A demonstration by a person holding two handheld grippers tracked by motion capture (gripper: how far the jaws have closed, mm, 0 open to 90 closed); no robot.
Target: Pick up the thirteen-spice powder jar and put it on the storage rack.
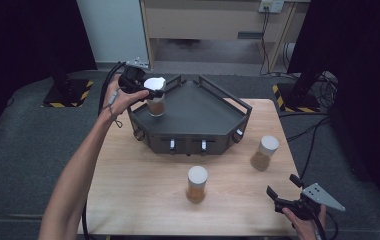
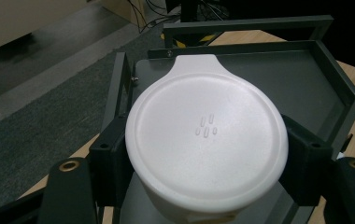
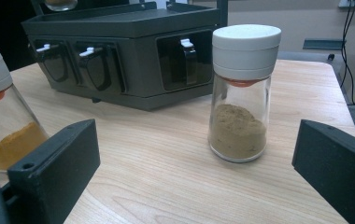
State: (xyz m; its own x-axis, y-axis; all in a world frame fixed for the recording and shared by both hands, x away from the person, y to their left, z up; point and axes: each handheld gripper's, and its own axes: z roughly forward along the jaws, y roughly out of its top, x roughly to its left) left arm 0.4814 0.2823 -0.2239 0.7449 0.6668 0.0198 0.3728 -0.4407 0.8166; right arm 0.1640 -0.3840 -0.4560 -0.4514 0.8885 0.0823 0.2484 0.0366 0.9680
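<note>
Spice jar (image 1: pixel 155 98) with the white lid is squeezed tight between the left claw's (image 1: pixel 150 93) two jaws, over the near-left corner of the dark rack (image 1: pixel 198 112).

It could tip or bump the rack's rail if it comes down crooked, as the jaws hold it high by the lid. The left gripper view looks down on the lid; the high view shows brown powder below. The right claw (image 1: pixel 284 191) waits open, with another jar (image 3: pixel 241 93) just ahead of its jaws.

The high view looks down on the whole wooden table (image 1: pixel 143 200); both gripper views sit close, sharing the dark rack (image 1: pixel 198 112) (image 2: pixel 241 79) (image 3: pixel 119 28).
</note>
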